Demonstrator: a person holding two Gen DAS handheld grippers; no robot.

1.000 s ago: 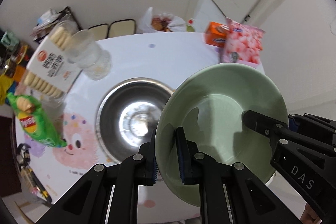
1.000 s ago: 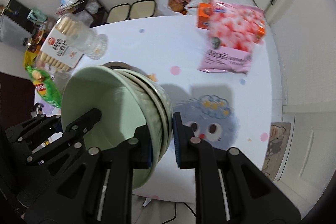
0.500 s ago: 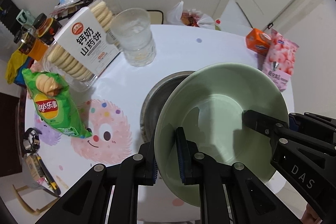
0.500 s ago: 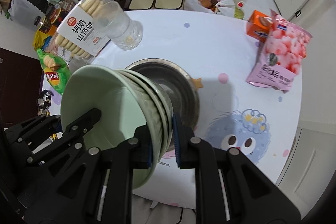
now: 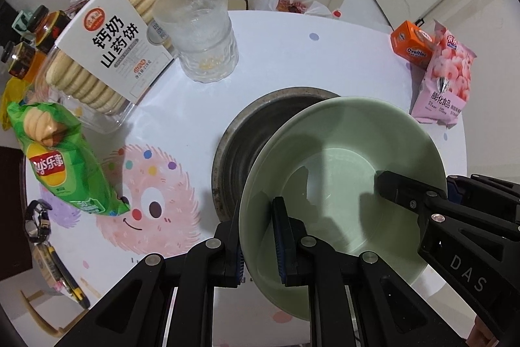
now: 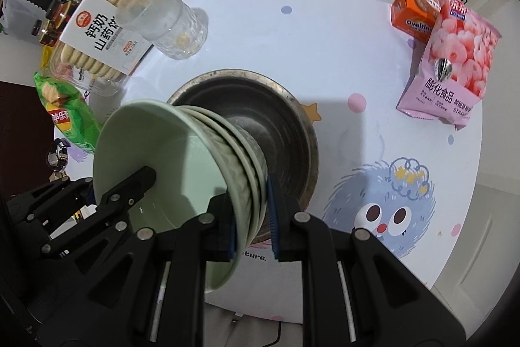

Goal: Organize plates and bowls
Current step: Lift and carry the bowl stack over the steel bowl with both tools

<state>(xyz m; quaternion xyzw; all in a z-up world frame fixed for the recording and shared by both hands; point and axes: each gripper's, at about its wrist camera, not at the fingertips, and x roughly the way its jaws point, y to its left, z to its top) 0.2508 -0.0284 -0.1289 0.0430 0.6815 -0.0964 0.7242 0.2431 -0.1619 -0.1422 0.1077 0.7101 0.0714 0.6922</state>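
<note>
Both grippers pinch a stack of green bowls over a steel basin.
Left wrist view: the left gripper clamps the stack of green bowls at its near rim, above the steel basin. Right wrist view: the right gripper nips the opposite rim of the stack.

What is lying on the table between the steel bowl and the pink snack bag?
Nothing lies there. In the right wrist view, only bare tablecloth with printed dots and a star separates the steel bowl from the pink snack bag.
</note>
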